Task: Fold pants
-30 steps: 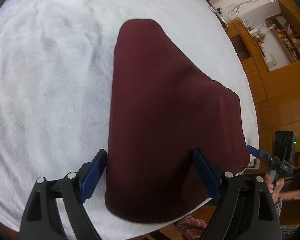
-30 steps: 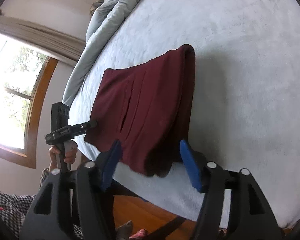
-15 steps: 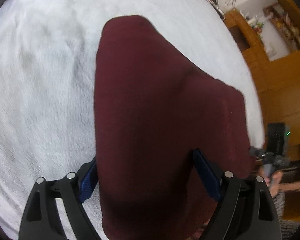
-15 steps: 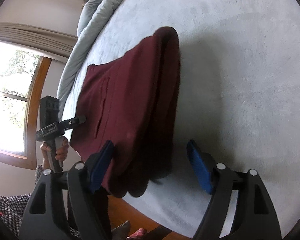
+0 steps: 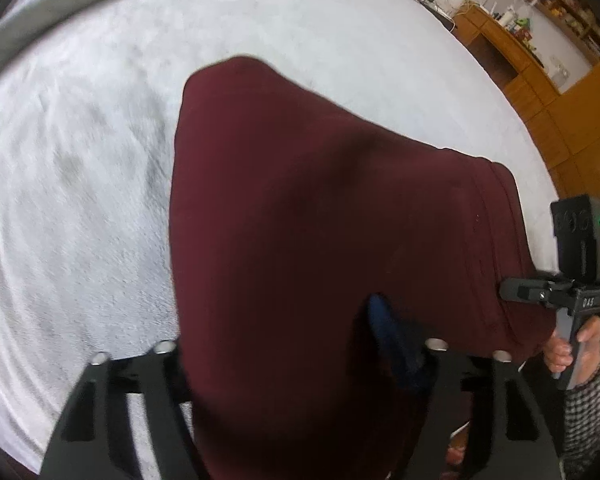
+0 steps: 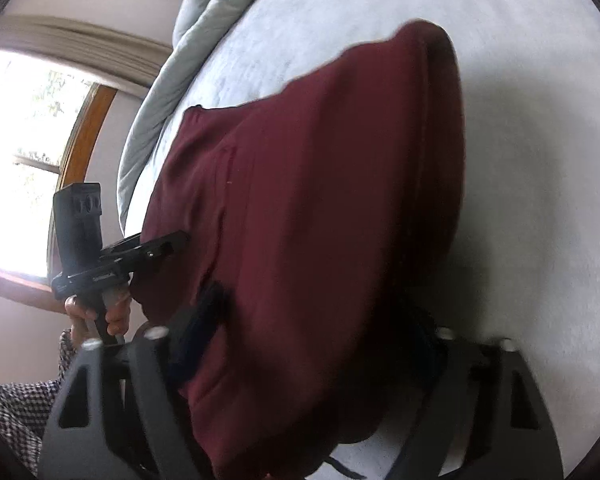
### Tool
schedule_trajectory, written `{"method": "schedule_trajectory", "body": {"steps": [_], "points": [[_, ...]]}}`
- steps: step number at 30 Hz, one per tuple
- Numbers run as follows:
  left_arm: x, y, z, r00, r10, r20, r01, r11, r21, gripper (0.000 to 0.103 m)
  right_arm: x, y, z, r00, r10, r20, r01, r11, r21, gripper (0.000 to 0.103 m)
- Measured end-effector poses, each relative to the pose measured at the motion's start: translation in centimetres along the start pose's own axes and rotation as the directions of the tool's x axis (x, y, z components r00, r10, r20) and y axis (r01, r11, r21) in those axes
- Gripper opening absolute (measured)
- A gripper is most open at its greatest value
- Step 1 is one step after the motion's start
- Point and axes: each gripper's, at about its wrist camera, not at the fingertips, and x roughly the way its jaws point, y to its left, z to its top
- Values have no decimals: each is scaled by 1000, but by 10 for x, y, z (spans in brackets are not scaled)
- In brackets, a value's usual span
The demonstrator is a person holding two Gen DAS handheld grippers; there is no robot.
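At lower centre of both views, the left gripper [image 5: 284, 364] and right gripper [image 6: 320, 344] were closing half-wide jaws around the maroon pants [image 5: 320, 220]; grip unclear.

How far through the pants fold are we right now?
Done: the maroon pants already lie doubled into a compact stack on the white bed. In hand: the left claw and the right claw are closing over its near edge. Left: lifting that edge over for the last fold.
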Motion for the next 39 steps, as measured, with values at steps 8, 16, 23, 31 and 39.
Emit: {"method": "schedule_trajectory", "body": {"steps": [8,16,23,31,39], "points": [[-25,-19,4,994,24,107,-21,1000,-21,34,-29,26,-2,998,17,66,-12,997,-72,40],[-43,-42,36,975,-14,220,11,1000,15,30,-72,50,28,988,4,156,21,987,-160,39],[-41,-58,86,952,-32,304,28,999,19,30,-93,49,79,977,-25,212,69,977,-204,39],[-3,-35,110,959,9,285,-8,1000,-4,30,-59,12,127,979,-67,191,98,982,-159,39],[38,-20,106,968,38,248,-34,999,-20,33,-19,-47,134,984,-101,144,106,994,-31,44]]}}
